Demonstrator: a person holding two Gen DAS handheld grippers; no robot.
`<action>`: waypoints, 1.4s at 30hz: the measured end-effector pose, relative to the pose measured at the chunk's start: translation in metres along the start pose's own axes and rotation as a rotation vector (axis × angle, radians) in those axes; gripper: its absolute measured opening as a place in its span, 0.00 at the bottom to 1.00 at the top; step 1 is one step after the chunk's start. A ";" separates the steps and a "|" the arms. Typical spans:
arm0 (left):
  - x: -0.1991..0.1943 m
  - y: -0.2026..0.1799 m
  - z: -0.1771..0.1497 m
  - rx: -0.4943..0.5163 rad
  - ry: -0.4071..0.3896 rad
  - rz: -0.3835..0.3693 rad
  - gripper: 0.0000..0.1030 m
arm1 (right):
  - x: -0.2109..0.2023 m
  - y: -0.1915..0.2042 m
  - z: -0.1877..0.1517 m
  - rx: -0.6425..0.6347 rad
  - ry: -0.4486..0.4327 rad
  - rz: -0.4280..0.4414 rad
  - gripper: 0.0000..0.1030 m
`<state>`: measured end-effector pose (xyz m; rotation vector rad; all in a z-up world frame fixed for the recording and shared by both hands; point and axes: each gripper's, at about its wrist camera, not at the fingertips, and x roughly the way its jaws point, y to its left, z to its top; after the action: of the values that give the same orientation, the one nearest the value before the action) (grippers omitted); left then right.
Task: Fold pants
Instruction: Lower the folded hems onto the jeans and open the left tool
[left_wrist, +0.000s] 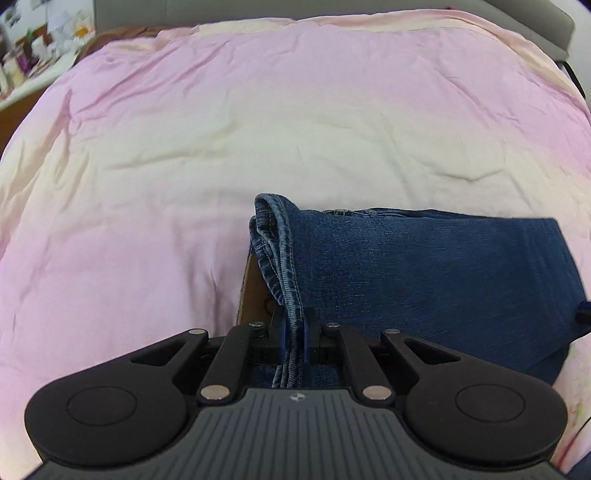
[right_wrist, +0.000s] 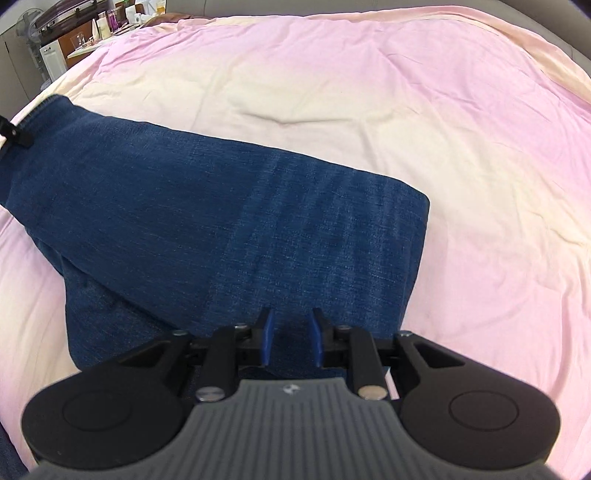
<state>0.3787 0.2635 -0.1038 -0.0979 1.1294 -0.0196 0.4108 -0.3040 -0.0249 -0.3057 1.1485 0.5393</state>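
On bed: jeans (right_wrist: 229, 206) half-folded
Left gripper (left_wrist: 294, 332): clamped on hem
Right gripper (right_wrist: 289, 338): released, empty
Risk: one-sided pull skews fold

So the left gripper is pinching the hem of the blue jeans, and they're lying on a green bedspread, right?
Not quite: the bedspread is pink fading to cream, not green, as both wrist views show. The rest holds: in the left wrist view the left gripper is shut on the stitched hem of the blue jeans, which lie on that bedspread.
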 end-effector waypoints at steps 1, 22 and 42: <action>0.005 0.000 0.000 0.008 0.001 0.006 0.09 | 0.000 -0.002 0.000 0.001 0.002 -0.002 0.17; 0.033 -0.003 -0.013 0.058 -0.059 0.103 0.34 | 0.029 -0.044 0.006 0.082 0.041 -0.187 0.36; 0.009 0.000 -0.066 -0.049 -0.099 0.123 0.28 | 0.002 0.001 -0.079 -0.042 -0.086 -0.373 0.04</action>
<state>0.3229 0.2581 -0.1393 -0.0725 1.0354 0.1212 0.3495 -0.3414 -0.0573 -0.5160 0.9680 0.2456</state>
